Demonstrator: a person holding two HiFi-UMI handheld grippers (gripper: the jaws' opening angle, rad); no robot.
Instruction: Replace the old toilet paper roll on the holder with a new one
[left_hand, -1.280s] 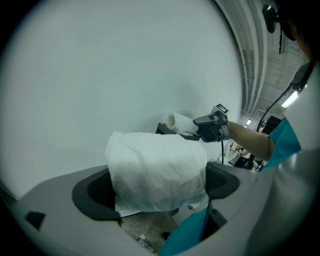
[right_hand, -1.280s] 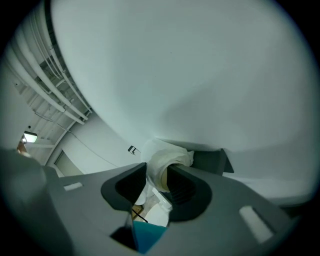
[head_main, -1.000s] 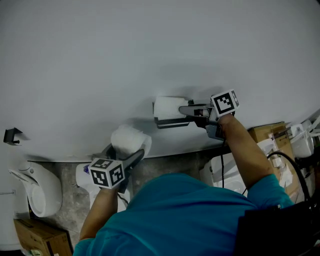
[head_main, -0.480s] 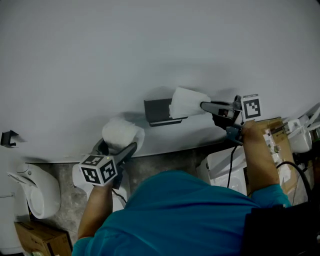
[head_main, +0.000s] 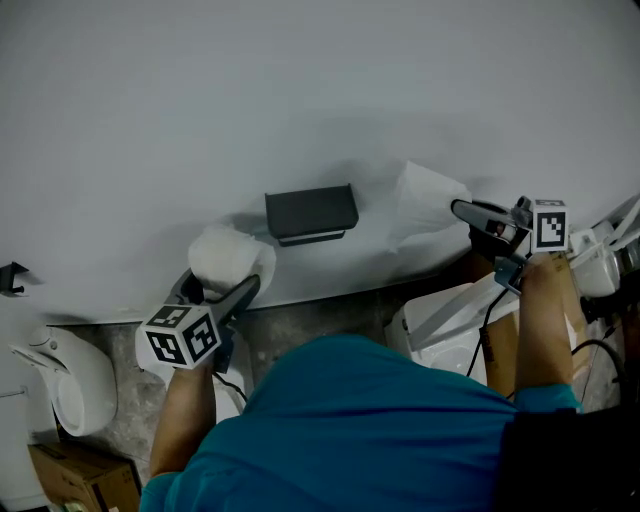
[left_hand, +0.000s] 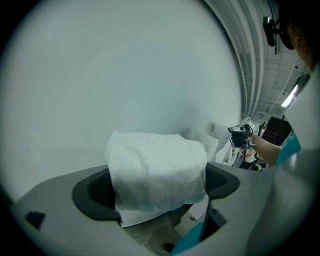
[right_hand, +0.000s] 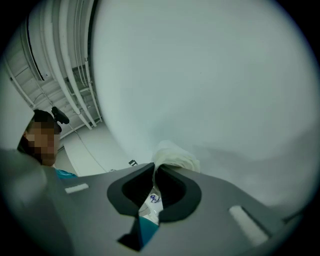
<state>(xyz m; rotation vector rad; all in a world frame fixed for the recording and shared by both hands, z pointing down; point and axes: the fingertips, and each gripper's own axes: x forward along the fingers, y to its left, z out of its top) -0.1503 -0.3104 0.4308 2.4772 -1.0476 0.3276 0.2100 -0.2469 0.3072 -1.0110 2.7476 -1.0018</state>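
Note:
The dark grey holder (head_main: 311, 213) on the white wall is bare. My left gripper (head_main: 226, 277) is shut on a full white new roll (head_main: 229, 257), below and left of the holder. In the left gripper view the new roll (left_hand: 157, 169) fills the gap between the jaws of my left gripper (left_hand: 157, 188). My right gripper (head_main: 468, 212) is off to the holder's right, shut on the edge of the thinner old roll (head_main: 425, 204), which hangs free of the wall. In the right gripper view the old roll (right_hand: 176, 156) is pinched by my right gripper (right_hand: 155, 175).
A white toilet (head_main: 68, 376) and a cardboard box (head_main: 72, 474) stand at the lower left, with a small black hook (head_main: 12, 276) on the wall above. White boxes (head_main: 452, 326) and cluttered items (head_main: 602, 272) lie at the right. A person's teal shirt (head_main: 350, 430) fills the bottom.
My right gripper has pulled the old roll off the holder and carried it to the right. The holder now stands bare. My left gripper has risen a little with the new roll.

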